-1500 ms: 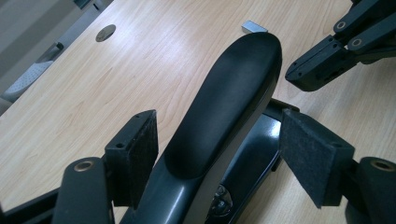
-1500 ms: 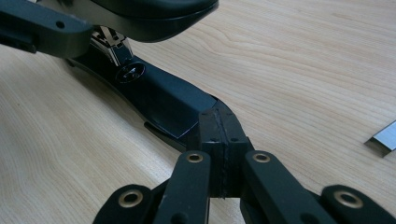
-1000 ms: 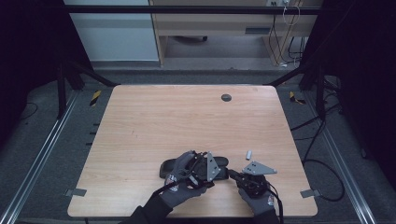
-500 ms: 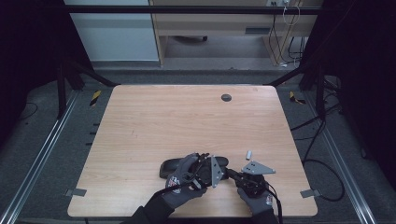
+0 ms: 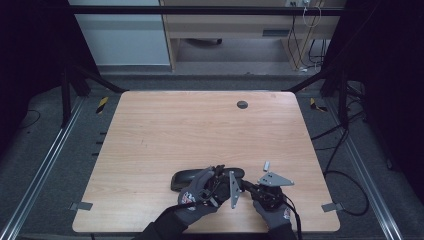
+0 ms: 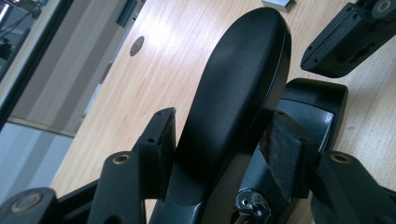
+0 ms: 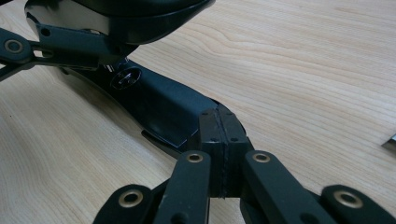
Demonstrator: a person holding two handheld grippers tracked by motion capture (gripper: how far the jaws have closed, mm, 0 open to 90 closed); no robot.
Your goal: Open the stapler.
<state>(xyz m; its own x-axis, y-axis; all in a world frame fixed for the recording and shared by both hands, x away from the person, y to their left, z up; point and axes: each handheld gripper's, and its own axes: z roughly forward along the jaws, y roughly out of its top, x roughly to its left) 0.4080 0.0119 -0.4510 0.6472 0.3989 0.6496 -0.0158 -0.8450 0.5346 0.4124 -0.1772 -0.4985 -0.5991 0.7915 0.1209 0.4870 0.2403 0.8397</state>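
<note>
A black stapler (image 5: 184, 179) lies near the table's front edge, its top arm lifted. My left gripper (image 5: 220, 183) reaches over it from the left. In the left gripper view the rounded top arm (image 6: 233, 84) runs between the jaws of my left gripper (image 6: 219, 135), which have just been closing; both pads (image 6: 161, 140) touch its sides. My right gripper (image 5: 246, 186) comes from the right. In the right gripper view my right gripper (image 7: 219, 122) is shut, its tips resting on the end of the stapler's base (image 7: 163, 107).
A small metal block (image 5: 266, 164) lies on the wooden table (image 5: 200, 130) just beyond the right gripper. A round dark grommet (image 5: 242, 104) sits near the far edge. Black frame posts and cables surround the table.
The left gripper has edged slightly right and its jaws have drawn in around the stapler's top arm. The right gripper has stayed where it was.
</note>
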